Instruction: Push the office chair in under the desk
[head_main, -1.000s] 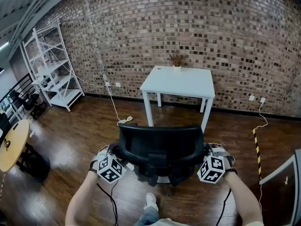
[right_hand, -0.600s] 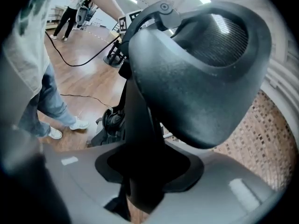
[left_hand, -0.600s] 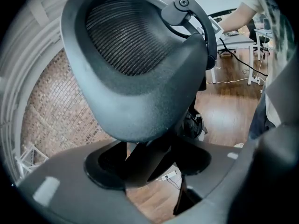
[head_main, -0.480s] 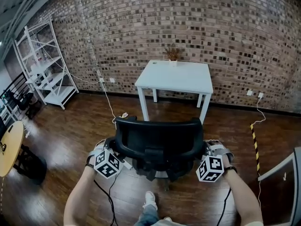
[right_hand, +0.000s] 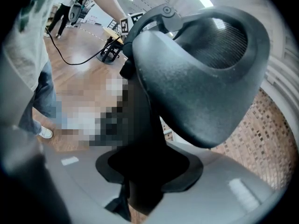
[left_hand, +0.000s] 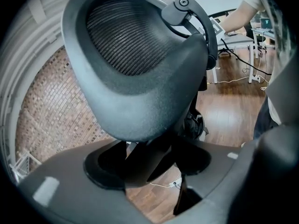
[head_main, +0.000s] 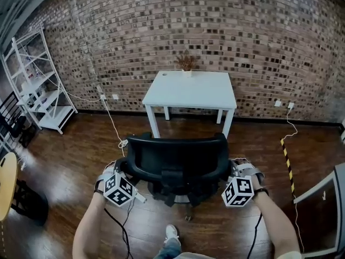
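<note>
Brick wall (head_main: 215, 31) backs a white desk (head_main: 190, 88) on the dark wood floor (head_main: 81, 144). The left gripper (head_main: 122, 175) gapes around the office chair (head_main: 178, 155); the right gripper (head_main: 235, 171), jaws just closing, clamps it.

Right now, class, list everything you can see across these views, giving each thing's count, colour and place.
office chair: one, black, middle of floor, short of the desk
desk: one, white, against the brick wall
dried plant: one, brown, desk's back edge
shelving unit: one, white, far left by wall
round table: one, light wood, left edge
cables: two, white, floor by wall
hazard tape: one strip, yellow-black, floor right
shoe: one, white, bottom centre
left gripper: one, grey, jaws apart around chair back's left edge
right gripper: one, grey, jaws just been closing, clamped on chair back's right edge
</note>
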